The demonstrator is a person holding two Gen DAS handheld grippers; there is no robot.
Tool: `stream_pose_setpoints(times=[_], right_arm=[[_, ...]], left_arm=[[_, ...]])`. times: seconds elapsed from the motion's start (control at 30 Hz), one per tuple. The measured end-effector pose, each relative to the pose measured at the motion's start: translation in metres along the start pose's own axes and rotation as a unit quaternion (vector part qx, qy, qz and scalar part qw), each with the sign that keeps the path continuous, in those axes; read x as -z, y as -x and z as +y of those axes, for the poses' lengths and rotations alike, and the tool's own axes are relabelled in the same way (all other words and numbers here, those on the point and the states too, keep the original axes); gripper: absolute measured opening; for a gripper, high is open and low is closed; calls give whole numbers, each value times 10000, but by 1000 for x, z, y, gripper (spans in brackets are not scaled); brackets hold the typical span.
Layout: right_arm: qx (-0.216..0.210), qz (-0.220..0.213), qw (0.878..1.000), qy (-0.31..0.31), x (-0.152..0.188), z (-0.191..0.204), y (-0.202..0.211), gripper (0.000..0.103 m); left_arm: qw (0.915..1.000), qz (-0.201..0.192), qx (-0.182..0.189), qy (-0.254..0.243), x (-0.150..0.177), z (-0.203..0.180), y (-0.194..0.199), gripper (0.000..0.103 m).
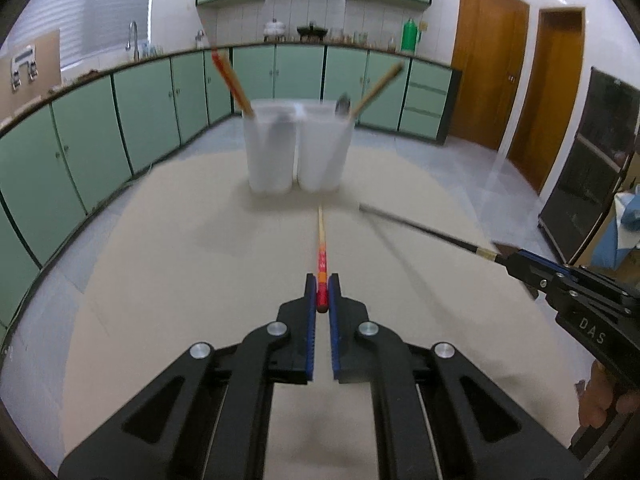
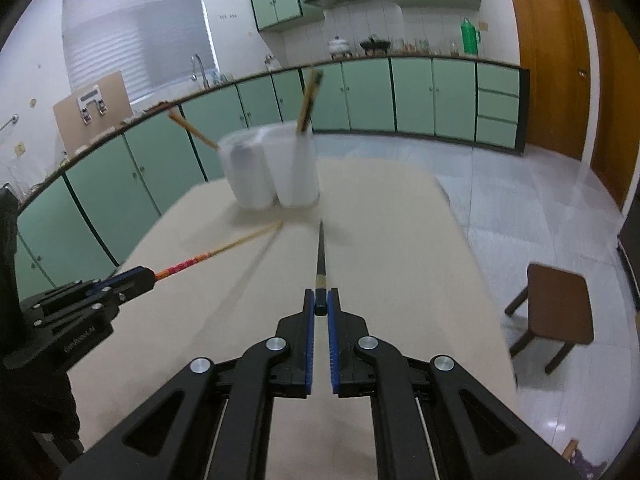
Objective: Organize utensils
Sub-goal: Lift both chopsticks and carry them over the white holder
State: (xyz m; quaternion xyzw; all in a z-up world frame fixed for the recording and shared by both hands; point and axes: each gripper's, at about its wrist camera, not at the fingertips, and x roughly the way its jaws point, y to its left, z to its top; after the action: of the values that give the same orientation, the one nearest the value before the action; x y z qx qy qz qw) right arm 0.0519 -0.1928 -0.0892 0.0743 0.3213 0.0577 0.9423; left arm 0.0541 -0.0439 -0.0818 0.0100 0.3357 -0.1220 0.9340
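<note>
Left tool (image 1: 322, 298) is clamped tight on the red end of a red-handled chopstick (image 1: 321, 240); the stick points fwd toward the two white cups (image 1: 296, 148) at the far end of the counter (image 1: 180, 260). Right tool (image 2: 321, 300) is likewise pinched shut on the butt of a dark chopstick (image 2: 320, 252), tip aimed at the same cups. Cups already hold other sticks and a spoon.

Risks, as I judge them:
- Both grips sit at the very end of each stick, so the stick may pivot or droop between the pads w/ any jolt.
- Long tips could hit a cup rim and tip the light cups.
- Both tips converge near the cups; the sticks may cross or knock each other.
</note>
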Motion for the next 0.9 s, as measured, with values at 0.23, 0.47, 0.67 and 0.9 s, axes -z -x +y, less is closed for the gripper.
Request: stream_pose_setpoints(times=[0.23,0.47,0.67,0.9], right_arm=[[-58,-400,9987,301,-42,8,13,6],[-258,-604,9968,465,-91,14,18,6],[-404,-691,9945,672,-121,22,30,6],[-708,-675,9916,849,-147,30,39,6]], left_arm=[[9989,-447,22,-157,-39,1,15,5],[9963,-742,116,-416,-81,-2,20,5],[9942,-931,281,-468,-101,-3,38,4],[9911,-1109,497,-549,-114,-2,66,5]])
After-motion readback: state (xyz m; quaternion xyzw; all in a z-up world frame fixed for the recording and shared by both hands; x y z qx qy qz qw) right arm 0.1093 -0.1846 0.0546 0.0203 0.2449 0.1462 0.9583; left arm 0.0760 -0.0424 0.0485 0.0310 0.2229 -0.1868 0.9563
